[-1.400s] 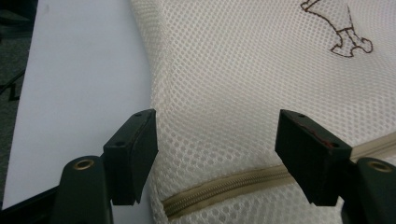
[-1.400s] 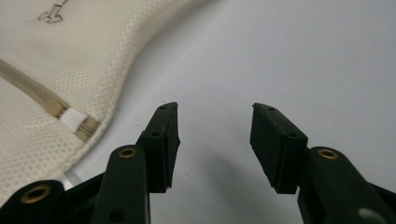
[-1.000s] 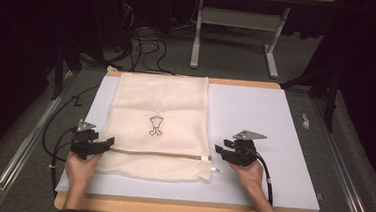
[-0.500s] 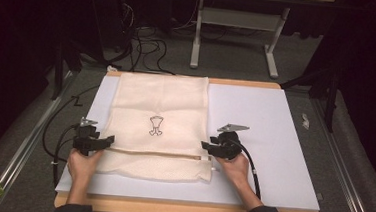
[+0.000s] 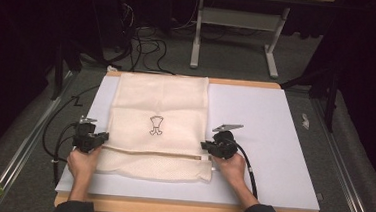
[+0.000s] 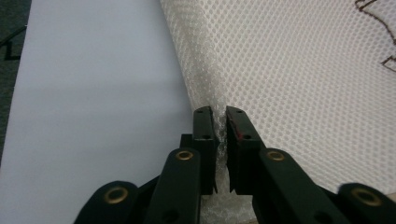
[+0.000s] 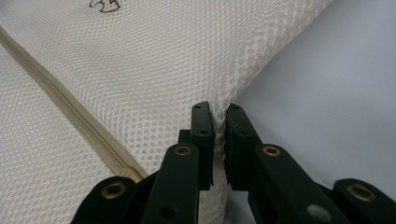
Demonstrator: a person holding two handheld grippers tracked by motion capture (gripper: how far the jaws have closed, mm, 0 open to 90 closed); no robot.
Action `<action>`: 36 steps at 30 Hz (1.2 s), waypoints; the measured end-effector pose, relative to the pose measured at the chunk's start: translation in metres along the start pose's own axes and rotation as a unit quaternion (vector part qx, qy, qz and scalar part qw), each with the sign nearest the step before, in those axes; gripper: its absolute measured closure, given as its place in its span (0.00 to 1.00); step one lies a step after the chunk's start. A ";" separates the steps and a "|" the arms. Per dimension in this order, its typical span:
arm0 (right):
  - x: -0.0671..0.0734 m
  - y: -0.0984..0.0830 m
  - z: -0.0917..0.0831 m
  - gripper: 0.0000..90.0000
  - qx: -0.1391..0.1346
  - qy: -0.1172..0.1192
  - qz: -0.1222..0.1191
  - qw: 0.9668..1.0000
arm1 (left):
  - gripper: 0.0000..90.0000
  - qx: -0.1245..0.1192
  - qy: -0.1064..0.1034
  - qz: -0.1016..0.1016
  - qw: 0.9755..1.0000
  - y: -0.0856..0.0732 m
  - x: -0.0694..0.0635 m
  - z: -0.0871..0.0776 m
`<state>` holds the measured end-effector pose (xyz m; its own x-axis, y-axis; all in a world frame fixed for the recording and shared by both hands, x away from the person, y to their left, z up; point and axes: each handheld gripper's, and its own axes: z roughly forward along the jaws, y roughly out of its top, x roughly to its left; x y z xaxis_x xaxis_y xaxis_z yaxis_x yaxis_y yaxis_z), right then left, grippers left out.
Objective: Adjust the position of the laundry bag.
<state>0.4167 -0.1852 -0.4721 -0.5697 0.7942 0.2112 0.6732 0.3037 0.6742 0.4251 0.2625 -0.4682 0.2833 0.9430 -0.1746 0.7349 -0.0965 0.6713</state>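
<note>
Mesh bag (image 5: 159, 129) lies flat on the worktop (image 5: 273, 142); left claw (image 5: 104, 136) at nine o'clock and right claw (image 5: 204, 146) at three have just closed, pinching its side edges, likely for folding.

Mesh bag (image 5: 157, 129) flat on table (image 5: 273, 142), left of centre; zipper (image 5: 152, 154) near front edge.

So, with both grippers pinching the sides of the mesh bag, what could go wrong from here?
1. The left gripper and right gripper, whose jaws have just closed, each pinch only a thin edge of the mesh bag; a lift or pull may let it slip out.
2. The open weave could snag or stretch on the pads.
3. The zipper runs close to the right gripper, so uneven pulling might twist the bag on the white board.
</note>
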 end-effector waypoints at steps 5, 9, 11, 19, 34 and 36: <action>0.001 0.004 0.000 0.96 -0.005 0.000 -0.013 1.000 | 0.96 -0.015 -0.008 -0.004 1.000 -0.001 0.001 -0.004; -0.001 0.004 0.000 0.96 -0.007 -0.002 -0.013 1.000 | 0.96 -0.020 -0.016 -0.010 1.000 -0.001 0.002 -0.005; -0.001 0.004 -0.001 0.96 -0.005 -0.004 -0.011 1.000 | 0.96 -0.026 -0.021 -0.010 0.999 0.001 0.001 -0.006; -0.002 0.008 -0.007 0.96 -0.009 -0.012 -0.011 1.000 | 0.96 -0.038 -0.037 -0.007 0.999 0.003 0.001 -0.006; -0.008 0.002 -0.016 0.97 -0.017 -0.016 0.002 1.000 | 0.96 -0.056 -0.067 0.002 0.996 0.011 -0.006 -0.012; -0.009 0.002 -0.018 0.97 -0.019 -0.017 0.000 1.000 | 0.96 -0.047 -0.064 0.012 0.997 0.013 -0.009 -0.011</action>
<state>0.4149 -0.2010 -0.4596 -0.5533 0.8115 0.1877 0.6546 0.2843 0.7005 0.4250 0.2563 -0.4500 0.3808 0.8920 -0.2436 0.6670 -0.0825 0.7405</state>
